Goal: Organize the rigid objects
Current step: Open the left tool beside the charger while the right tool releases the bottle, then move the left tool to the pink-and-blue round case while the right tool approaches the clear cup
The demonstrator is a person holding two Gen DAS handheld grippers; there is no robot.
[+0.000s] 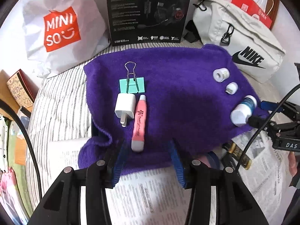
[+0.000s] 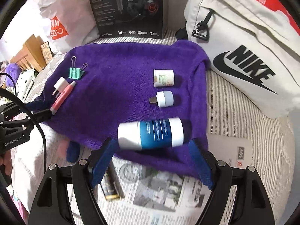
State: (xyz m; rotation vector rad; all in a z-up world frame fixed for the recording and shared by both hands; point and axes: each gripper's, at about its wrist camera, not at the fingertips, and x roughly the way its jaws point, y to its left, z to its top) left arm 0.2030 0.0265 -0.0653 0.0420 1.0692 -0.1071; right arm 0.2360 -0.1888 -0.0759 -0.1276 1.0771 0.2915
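Note:
A purple towel (image 1: 178, 93) lies on the bed. On its left lie a teal binder clip (image 1: 132, 85), a white charger plug (image 1: 125, 108) and a pink pen (image 1: 139, 121). My left gripper (image 1: 148, 148) is open, its jaws either side of the pen's near end. On the right lie a small white bottle (image 2: 163, 78), a white USB light (image 2: 165, 99) and a blue-and-white cylinder bottle (image 2: 151, 133). My right gripper (image 2: 151, 150) is open, with the cylinder bottle lying between its blue fingertips (image 2: 198, 157).
A Miniso bag (image 1: 61, 30), a black headset box (image 1: 148, 11) and a white Nike bag (image 2: 241, 56) stand behind the towel. Newspaper (image 2: 159, 189) and a small black-and-gold box (image 2: 110, 189) lie in front, on a striped bedsheet (image 1: 60, 101).

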